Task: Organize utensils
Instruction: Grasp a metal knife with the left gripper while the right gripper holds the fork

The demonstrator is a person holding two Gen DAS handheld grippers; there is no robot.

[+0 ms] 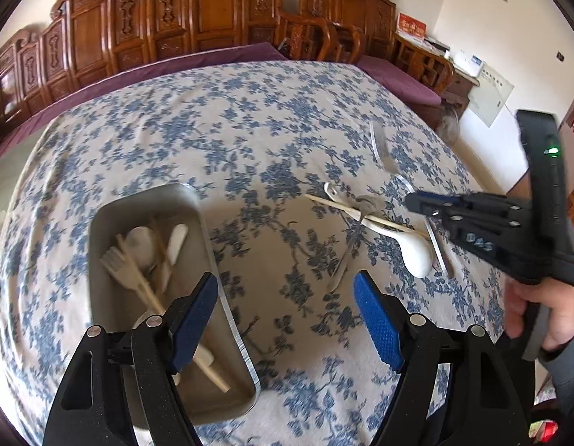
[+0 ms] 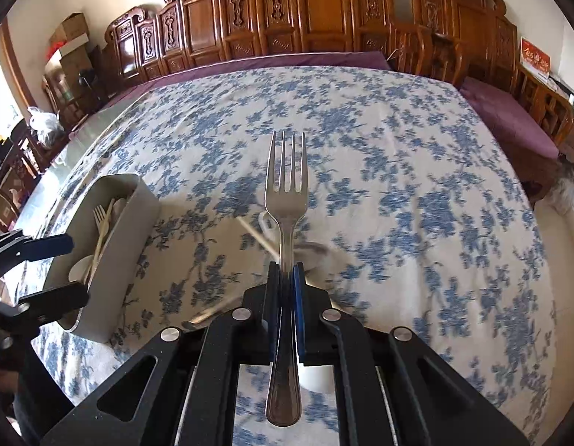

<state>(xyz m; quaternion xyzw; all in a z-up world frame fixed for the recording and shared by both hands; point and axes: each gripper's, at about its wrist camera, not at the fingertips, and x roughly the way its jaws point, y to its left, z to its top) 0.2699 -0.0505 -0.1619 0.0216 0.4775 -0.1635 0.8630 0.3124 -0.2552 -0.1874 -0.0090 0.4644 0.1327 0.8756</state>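
Clamped in the right tool (image 2: 287, 278), the fork (image 2: 285, 200) hangs above the worktop (image 2: 398, 186); left tool (image 1: 287, 319) gapes empty. Carry it level, release inside the tray (image 2: 116, 245).

Carved wooden screen (image 2: 287, 18), cream wall (image 1: 509, 37), purple cushions (image 2: 502, 111)

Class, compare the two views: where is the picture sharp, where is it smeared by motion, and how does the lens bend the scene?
Right wrist view: fork crisp, tablecloth beneath smeared. Left wrist view: blue pads sharp, bin contents and loose utensils blurred. Both views: fisheye curves the table edge, corners dark.
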